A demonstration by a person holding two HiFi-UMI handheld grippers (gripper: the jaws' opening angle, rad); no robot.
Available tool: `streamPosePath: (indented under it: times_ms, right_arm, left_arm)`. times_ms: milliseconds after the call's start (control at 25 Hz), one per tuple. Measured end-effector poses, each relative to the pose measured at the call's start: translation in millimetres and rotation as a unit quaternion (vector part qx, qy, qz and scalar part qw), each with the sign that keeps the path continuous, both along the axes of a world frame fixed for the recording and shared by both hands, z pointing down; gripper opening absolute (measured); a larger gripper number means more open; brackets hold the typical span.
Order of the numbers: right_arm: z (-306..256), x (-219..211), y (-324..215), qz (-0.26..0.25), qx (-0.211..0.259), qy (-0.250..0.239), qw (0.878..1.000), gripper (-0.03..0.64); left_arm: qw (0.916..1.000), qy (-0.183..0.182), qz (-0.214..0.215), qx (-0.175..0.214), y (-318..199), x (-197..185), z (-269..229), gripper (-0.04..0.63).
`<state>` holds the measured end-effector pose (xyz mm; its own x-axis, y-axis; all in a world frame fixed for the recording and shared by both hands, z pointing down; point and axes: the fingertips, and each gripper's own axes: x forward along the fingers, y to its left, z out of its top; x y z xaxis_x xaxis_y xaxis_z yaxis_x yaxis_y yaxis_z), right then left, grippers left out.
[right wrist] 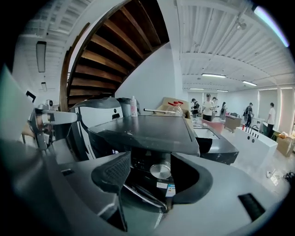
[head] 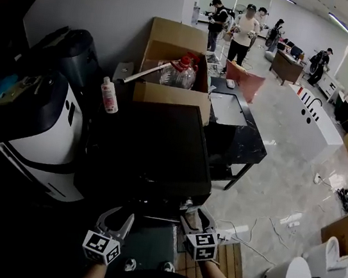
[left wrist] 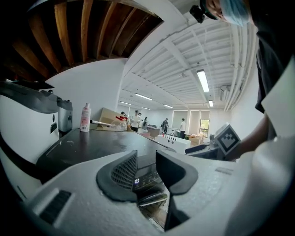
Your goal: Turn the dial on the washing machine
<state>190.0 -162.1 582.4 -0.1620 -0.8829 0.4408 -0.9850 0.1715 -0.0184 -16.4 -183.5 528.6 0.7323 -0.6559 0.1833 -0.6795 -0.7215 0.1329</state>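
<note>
The washing machine is a black box with a flat dark top, right in front of me. Its round silver dial sits on the front panel, visible only in the right gripper view. My right gripper points at that dial with its jaws apart; the dial shows in the gap between them, some way ahead and untouched. In the head view the right gripper hovers at the machine's front right corner. My left gripper is beside it at the front edge, its jaws apart and empty, facing a lit panel display.
A white and black appliance stands left of the machine. Behind are a pink-capped bottle and a cardboard box with plastic bottles. A black table stands to the right. People work in the background. A wooden staircase hangs overhead.
</note>
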Motion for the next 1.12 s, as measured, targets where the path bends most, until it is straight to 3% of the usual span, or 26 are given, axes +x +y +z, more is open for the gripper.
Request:
streamPosePath:
  times_ms: [240,440,840,1120]
  right_arm:
    - [21.7,8.1,-15.2,-0.042,-0.024,0.015,0.999,0.253]
    - [40.3,8.5,-25.9,-0.081,-0.035,0.078,0.993,0.258]
    - [73.4,-0.4,-39.3,-0.105,-0.052,0.08,0.99,0.326]
    - [84.7,0.6,-46.9,-0.103,-0.055,0.109,0.987,0.37]
  left_arm:
    - [0.9991,-0.006,-0.042,-0.008,12.8,3.9,7.9,0.119]
    - [0.9972,-0.009,-0.073,-0.013,24.5,1.8,12.0,0.118]
    - [0.9938,-0.023,-0.105,-0.027,50.5,-4.1,28.0,0.118]
    - [0.9912,-0.03,-0.122,-0.043,63.9,-9.9,36.7,0.118]
